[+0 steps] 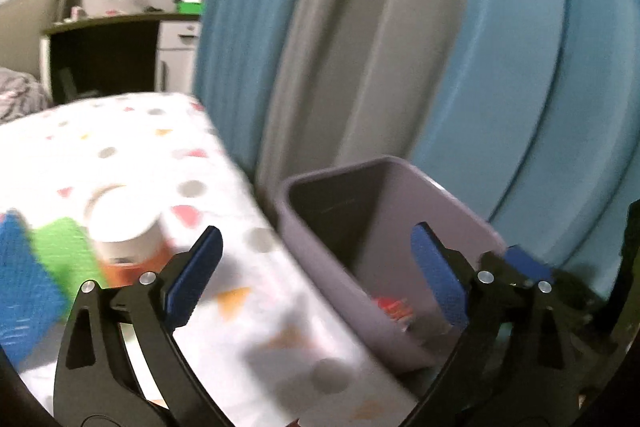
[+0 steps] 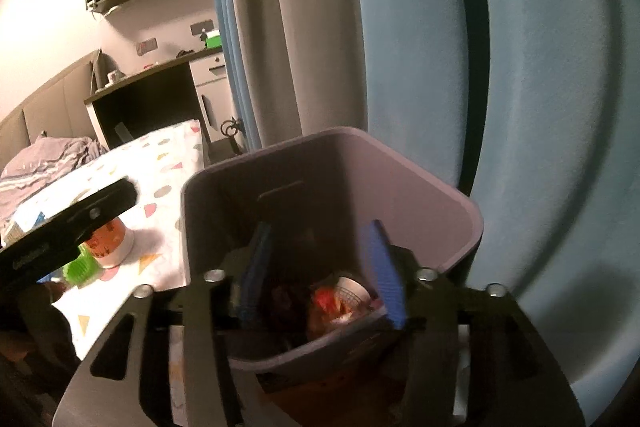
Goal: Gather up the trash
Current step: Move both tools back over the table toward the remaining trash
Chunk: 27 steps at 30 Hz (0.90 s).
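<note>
- Sponges, blue [image 1: 20, 267] and green [image 1: 66, 255]: flat, coarse-looking blocks at the left of the surface [image 1: 132, 147]; blurred.
- Paper cup [image 1: 124, 235]: white rim, orange printed wall, upright beside the green block on the patterned cloth. Likely your next pickup; close on the wall gently, since thin paper crushes.
- Left tongs [image 1: 316, 275]: spread wide, holding nothing, blue ribbed pads; they straddle the surface edge and the bin.
- Bin [image 2: 460, 211]: lilac, smooth plastic, squarish with rounded corners, just beside the surface. Collected trash lies inside: a crumpled red-and-white cup [image 2: 344, 299] and dark wrappers.
- Right tongs [image 2: 320, 275]: apart, empty, over the bin mouth. Lift clear of the rim before you swing away.
</note>
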Available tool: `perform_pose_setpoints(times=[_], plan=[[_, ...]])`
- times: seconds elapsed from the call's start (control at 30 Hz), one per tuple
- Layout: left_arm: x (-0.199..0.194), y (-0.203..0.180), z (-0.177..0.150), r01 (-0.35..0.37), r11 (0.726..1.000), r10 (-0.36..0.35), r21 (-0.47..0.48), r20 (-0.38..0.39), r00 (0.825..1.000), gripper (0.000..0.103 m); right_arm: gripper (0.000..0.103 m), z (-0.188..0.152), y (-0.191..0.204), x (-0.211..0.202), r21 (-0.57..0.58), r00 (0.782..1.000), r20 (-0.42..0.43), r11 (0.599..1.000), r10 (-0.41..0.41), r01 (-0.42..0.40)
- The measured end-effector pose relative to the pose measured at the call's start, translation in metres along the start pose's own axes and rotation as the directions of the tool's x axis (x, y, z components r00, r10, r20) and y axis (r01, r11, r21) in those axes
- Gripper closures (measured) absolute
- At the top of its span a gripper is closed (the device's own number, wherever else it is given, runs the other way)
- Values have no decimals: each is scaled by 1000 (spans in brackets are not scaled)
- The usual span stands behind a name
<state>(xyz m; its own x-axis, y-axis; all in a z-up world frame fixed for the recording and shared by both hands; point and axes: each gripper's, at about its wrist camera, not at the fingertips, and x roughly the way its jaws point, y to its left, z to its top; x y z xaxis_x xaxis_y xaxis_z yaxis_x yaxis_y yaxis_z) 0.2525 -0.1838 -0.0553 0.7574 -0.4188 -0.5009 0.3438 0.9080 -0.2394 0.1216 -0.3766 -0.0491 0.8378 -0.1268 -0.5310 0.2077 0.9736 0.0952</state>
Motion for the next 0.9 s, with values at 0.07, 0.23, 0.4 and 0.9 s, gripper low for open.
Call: perform_pose_setpoints(times=[0.07,0.23,0.4,0.9], plan=[[-15,9,-2,-38,999,38,-1,20,999,9,48,1,1,-6,1,1000,12,1000,0,0],[-48,23,-8,-107,994,107,3,55,993,8,32,0,7,-23,6,999,40,1000,9,-9],[-80,39,-19,-177,984,177,3,70,982,8,22,-1,18,-42,0,997,68,1000,28,-28],[-174,127,-59,-368,919,381,-143,75,921,8,21,-27,100,-54,-74,987,24,985,161,-159]])
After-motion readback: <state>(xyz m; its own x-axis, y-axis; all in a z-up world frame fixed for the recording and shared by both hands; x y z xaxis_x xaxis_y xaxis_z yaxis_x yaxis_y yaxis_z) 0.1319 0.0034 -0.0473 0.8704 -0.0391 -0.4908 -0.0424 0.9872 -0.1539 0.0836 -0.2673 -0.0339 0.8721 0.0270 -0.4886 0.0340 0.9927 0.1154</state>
